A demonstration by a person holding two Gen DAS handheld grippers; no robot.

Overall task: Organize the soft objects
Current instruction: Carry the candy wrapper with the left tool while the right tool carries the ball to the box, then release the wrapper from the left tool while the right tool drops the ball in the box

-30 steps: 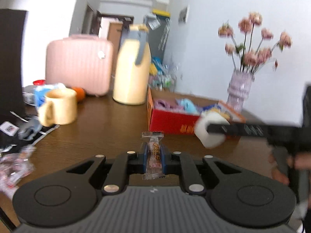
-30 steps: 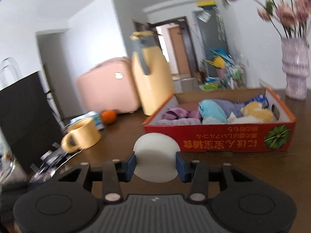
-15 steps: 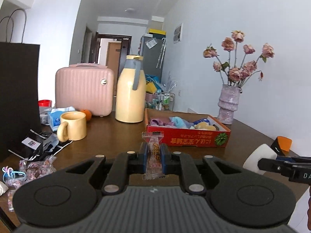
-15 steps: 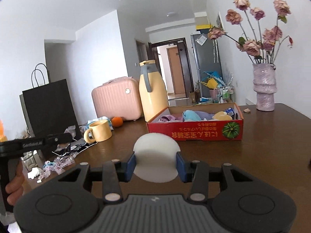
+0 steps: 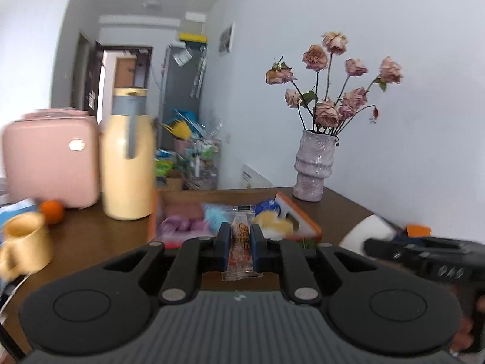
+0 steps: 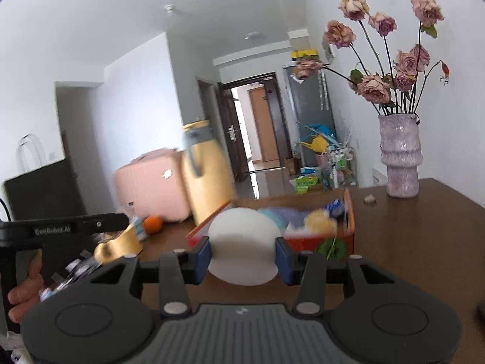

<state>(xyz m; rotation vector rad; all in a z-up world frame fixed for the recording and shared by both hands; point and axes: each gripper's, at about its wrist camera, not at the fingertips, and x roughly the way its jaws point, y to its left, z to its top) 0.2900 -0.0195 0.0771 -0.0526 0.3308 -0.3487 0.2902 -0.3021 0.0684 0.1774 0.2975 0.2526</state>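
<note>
"GenRobot.AI" printed on left claw (image 6: 75, 227) body.

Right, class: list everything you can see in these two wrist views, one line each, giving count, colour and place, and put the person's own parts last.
Table: one, dark brown wood, under everything.
Box: one, red and orange, mid-table, holds soft items in purple, blue and yellow.
Jug: one, cream with grey handle, left of the box.
Suitcase: one, pink, behind the jug.
Mug: one, yellow, left front.
Orange: one, by the suitcase.
Vase: one, lilac, holding dried pink roses, right rear.
Snack packet: one, clear wrapper, in the left gripper.
White sponge: one, rounded, in the right gripper.
Hand: one, on the left gripper's handle.
</note>
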